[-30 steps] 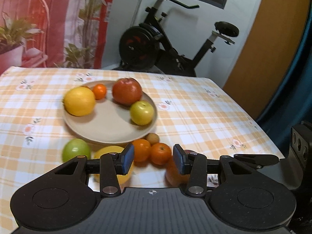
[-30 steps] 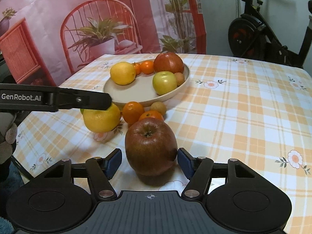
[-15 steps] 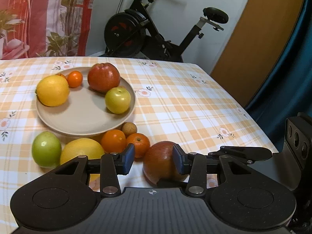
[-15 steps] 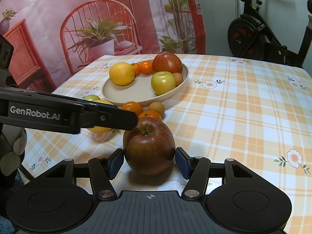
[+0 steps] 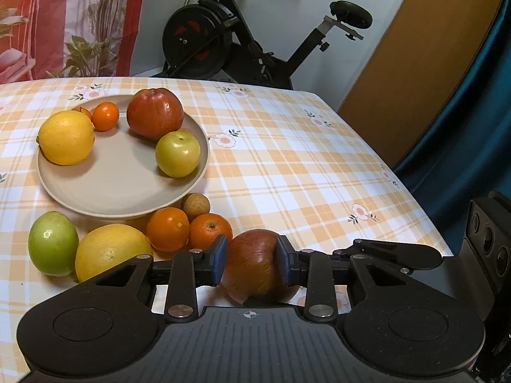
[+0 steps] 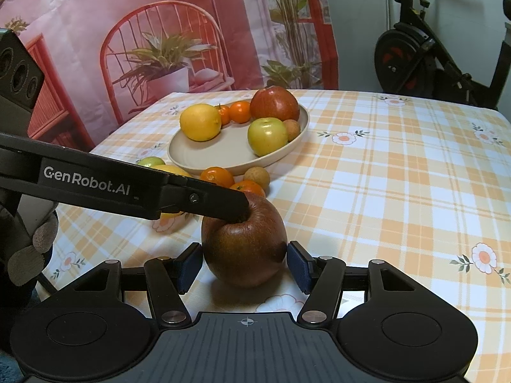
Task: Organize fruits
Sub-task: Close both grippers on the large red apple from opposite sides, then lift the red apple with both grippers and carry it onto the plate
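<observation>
The left gripper (image 5: 251, 263) has its jaws closed against both sides of the dark red apple (image 5: 255, 265), which sits on the counter (image 5: 287, 166) near its front edge. The right gripper (image 6: 245, 266) straddles the same apple (image 6: 244, 242) with its jaws spread wider, a slim gap showing at each pad, so it holds nothing. In the right wrist view the left gripper's finger crosses over the top of the apple. Just behind the apple lie two oranges (image 5: 167, 229) touching each other, a small brown fruit (image 5: 195, 206) against the plate rim, a yellow citrus (image 5: 111, 250) and a green apple (image 5: 52, 243), all crowding the way to the plate (image 5: 121, 188). On the plate are a lemon (image 5: 66, 137), two small oranges (image 5: 105, 116), a red apple (image 5: 155, 117) and a yellow-green apple (image 5: 177, 153), with another small brown fruit (image 6: 291, 130) beside it. An exercise bike (image 5: 242, 38) stands beyond the far edge.
</observation>
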`<state>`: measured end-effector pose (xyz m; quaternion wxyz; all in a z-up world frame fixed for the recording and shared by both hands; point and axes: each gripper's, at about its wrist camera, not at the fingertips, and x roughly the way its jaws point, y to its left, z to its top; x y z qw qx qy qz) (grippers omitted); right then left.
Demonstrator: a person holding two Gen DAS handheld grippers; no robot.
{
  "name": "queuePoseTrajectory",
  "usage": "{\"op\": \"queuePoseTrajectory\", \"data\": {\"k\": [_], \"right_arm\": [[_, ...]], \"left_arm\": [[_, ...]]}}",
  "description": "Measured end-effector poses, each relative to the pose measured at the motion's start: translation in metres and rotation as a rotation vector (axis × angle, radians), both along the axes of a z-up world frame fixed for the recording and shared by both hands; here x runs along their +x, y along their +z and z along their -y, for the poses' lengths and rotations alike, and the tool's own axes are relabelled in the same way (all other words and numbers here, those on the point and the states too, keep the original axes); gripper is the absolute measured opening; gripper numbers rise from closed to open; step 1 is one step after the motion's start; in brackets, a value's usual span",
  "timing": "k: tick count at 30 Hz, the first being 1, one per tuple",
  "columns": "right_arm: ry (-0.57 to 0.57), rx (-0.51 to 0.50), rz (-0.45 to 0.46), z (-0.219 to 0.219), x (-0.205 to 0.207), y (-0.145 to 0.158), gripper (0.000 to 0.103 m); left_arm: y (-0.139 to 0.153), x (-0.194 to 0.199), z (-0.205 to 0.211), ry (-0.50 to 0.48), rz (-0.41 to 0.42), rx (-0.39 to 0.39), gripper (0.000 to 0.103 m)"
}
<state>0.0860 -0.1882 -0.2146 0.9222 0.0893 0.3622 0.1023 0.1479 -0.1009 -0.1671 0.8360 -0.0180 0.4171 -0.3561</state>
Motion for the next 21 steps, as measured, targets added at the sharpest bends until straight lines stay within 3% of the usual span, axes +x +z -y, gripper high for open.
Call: {"op": "queuePoseTrajectory", "data": {"k": [21], "right_arm": [[-0.007, 0.005, 0.039, 0.0030, -0.0016, 0.0044, 0.054]], "left_arm": [[0.0066, 0.0041, -0.0019, -0.012, 0.005, -0.038, 0.035]]}}
